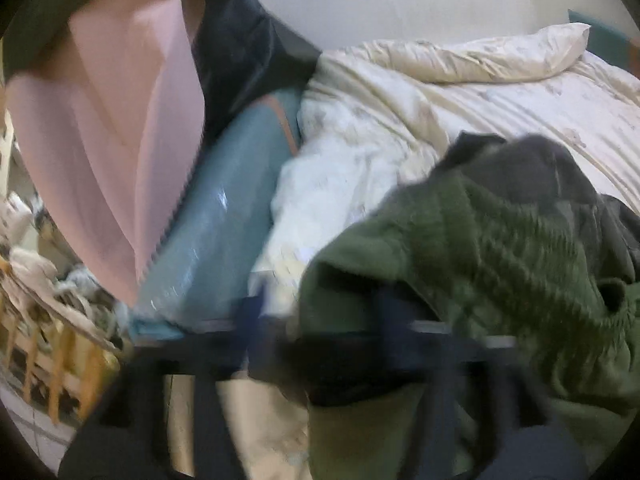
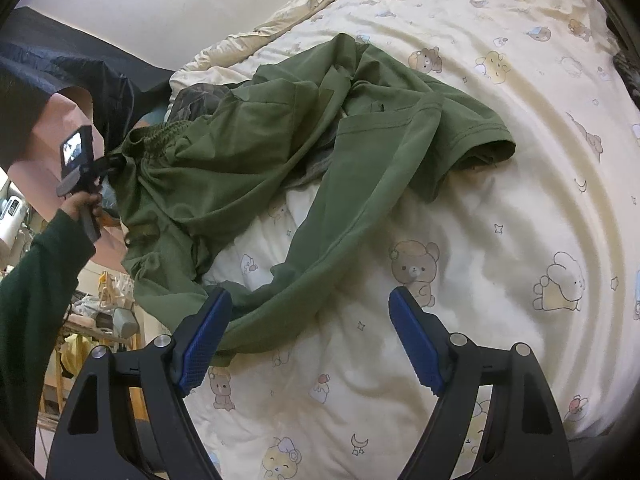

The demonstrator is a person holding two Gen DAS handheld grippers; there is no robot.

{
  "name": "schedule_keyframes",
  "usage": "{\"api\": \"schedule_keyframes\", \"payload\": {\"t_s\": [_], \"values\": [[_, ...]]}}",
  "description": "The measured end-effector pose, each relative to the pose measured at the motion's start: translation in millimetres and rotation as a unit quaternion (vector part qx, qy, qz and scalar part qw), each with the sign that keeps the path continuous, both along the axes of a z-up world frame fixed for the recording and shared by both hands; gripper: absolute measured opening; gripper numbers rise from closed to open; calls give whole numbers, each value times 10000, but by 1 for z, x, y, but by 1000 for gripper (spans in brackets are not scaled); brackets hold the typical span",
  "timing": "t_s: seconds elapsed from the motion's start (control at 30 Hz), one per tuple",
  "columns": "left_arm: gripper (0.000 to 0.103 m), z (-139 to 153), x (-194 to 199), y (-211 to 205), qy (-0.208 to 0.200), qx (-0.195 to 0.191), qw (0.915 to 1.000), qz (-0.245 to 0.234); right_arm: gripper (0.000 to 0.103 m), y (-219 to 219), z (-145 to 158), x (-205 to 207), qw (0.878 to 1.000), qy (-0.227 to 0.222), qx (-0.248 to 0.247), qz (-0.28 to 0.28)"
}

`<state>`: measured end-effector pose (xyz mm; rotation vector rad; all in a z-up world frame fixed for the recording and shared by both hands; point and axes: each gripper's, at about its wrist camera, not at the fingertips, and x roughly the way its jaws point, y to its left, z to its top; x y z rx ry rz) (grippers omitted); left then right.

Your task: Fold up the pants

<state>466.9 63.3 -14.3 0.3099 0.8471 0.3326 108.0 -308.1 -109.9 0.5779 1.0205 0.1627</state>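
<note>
The green pants [image 2: 248,168] lie crumpled on the bear-print quilt [image 2: 480,240], in the upper left half of the right wrist view. Their long axis runs roughly from 9 o'clock to 3 o'clock: the gathered elastic waistband [image 2: 160,138] points toward 9 o'clock, at the bed's edge, and one hemmed leg opening [image 2: 486,152] points toward 3 o'clock. The other leg bends away from that line and trails down toward 6 o'clock, its edge ending beside the right gripper [image 2: 310,344]. That gripper hovers over the quilt with its blue pads [image 2: 416,348] spread wide and nothing clamped; the left pad lies against the trailing leg's edge, though contact is hard to judge. At 9 o'clock a hand [image 2: 82,206] in a dark green sleeve holds the left gripper [image 2: 114,160] at the waistband. In the blurred left wrist view its fingers [image 1: 394,320] stand apart, released, with the waistband just beyond them at 3 o'clock.
</note>
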Motion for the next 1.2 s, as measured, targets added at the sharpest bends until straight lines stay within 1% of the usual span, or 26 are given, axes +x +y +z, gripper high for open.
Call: {"api": "schedule_keyframes", "payload": {"t_s": [0.07,0.17,0.33,0.47,0.5,0.57,0.6,0.67,0.7,0.77,0.8,0.83,0.87,0.9,1.03,1.07,1.1,1.13,1.17,1.2], "values": [[95,1,-8,-3,-76,-152,9998,-72,83,1,2,0,10000,-35,-30,-3],[95,8,-23,-7,-33,-392,9991,-163,83,2,5,0,9999,-83,-94,-8],[95,35,-57,-16,-84,-801,9965,-234,83,4,11,-3,9996,-210,-198,-17],[95,48,-105,-29,-109,-1138,9929,-323,83,3,15,-6,9994,-304,-170,-51],[95,47,-126,-31,-87,-1336,9907,-252,83,3,17,-7,9993,-338,-133,-72],[95,40,-157,-35,53,-1723,9849,-162,83,1,20,-10,9991,-402,-53,-109],[95,34,-179,-38,129,-1926,9812,-5,83,0,22,-10,9990,-423,-49,-123],[95,21,-210,-47,280,-2188,9751,215,83,-2,24,-12,9988,-472,-4,-149],[95,11,-228,-53,388,-2344,9706,377,83,-5,25,-13,9986,-495,37,-178],[95,-10,-256,-69,616,-2774,9576,479,83,-8,26,-15,9985,-494,87,-231],[95,-23,-269,-83,770,-3003,9492,533,83,-11,25,-16,9984,-478,168,-265],[95,-32,-277,-95,881,-3143,9436,545,83,-14,24,-17,9982,-470,230,-296],[95,-40,-283,-106,974,-3230,9397,552,83,-16,24,-18,9980,-470,265,-331],[95,-52,-287,-121,1164,-3292,9351,612,83,-18,25,-19,9978,-478,283,-349],[95,-93,-292,-155,1673,-3320,9236,930,83,-25,29,-24,9971,-566,276,-436],[90,-101,-292,-162,1783,-3225,9249,933,83,-28,29,-25,9968,-574,289,-473],[79,-112,-292,-169,1903,-3022,9290,968,83,-30,28,-26,9966,-574,317,-502],[73,-118,-292,-173,1958,-2915,9311,983,83,-32,28,-26,9964,-566,344,-528],[60,-124,-291,-175,2018,-2842,9323,967,83,-34,28,-27,9962,-553,380,-563],[38,-131,-291,-175,2099,-2799,9319,960,83,-35,27,-27,9960,-551,398,-583]]}}
